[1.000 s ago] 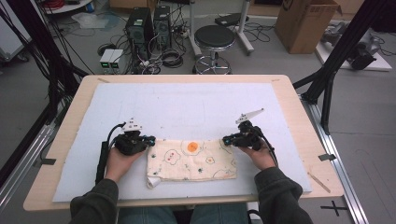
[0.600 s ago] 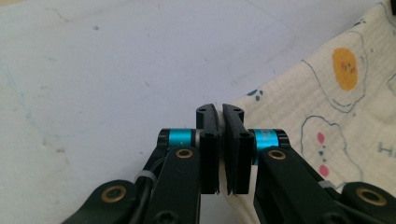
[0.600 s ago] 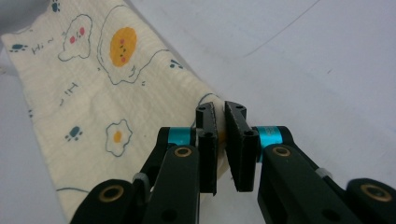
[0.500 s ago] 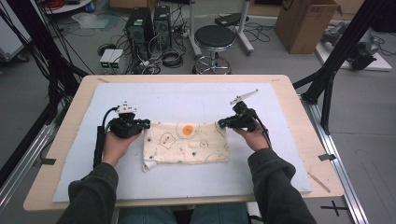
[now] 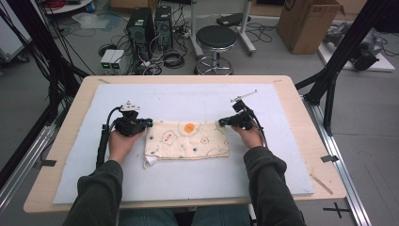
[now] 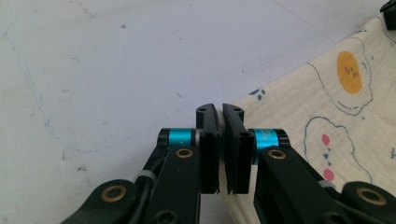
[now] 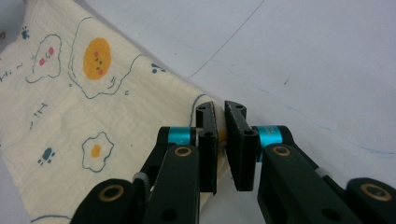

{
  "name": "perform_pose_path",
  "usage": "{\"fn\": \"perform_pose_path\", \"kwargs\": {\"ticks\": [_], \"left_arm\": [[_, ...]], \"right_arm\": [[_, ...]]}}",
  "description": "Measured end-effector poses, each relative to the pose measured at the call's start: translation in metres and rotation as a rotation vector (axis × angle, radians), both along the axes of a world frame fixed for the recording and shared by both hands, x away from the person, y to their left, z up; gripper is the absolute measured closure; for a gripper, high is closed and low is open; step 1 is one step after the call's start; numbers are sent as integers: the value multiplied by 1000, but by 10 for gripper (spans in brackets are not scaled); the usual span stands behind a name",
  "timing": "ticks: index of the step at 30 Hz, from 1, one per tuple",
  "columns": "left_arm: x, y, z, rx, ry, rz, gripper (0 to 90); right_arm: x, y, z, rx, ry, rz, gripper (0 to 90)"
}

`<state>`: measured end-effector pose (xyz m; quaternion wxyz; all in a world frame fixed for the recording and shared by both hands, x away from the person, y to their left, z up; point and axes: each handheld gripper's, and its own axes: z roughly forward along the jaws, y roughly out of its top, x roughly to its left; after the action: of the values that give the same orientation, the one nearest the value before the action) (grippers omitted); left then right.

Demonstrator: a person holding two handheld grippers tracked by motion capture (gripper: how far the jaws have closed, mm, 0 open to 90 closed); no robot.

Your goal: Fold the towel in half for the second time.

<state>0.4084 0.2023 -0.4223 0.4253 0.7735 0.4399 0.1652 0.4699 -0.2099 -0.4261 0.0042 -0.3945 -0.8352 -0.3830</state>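
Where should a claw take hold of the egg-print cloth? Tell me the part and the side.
Grip the cloth at its far corners, one claw from each short side. It lies flat, so only edges give purchase; the left claw and right claw are shut there.

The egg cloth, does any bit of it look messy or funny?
Yes. The cream cotton cloth printed with fried eggs lies mostly flat on the white mat, but its near-left corner is curled over, showing a white underside, so that edge looks untidy.

We read no words, numbers or brand names, the printing on the cardboard box (image 5: 308, 21) too blurred for us to make out
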Motion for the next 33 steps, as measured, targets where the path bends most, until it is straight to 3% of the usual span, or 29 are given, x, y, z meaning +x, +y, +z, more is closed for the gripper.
{"fn": "perform_pose_path", "kwargs": {"ticks": [3,12,21,33], "left_arm": [[1,0,-1,11,3,-7,850],[-4,1,1,-14,-7,-22,850],[-10,1,5,11,-17,-57,851],[-20,7,1,-35,-33,-44,851]], "right_arm": [[0,1,-2,-6,3,0,835],[-4,-3,0,36,-11,11,835],[-9,-5,2,50,-27,19,835],[-14,-2,6,61,-38,35,835]]}}
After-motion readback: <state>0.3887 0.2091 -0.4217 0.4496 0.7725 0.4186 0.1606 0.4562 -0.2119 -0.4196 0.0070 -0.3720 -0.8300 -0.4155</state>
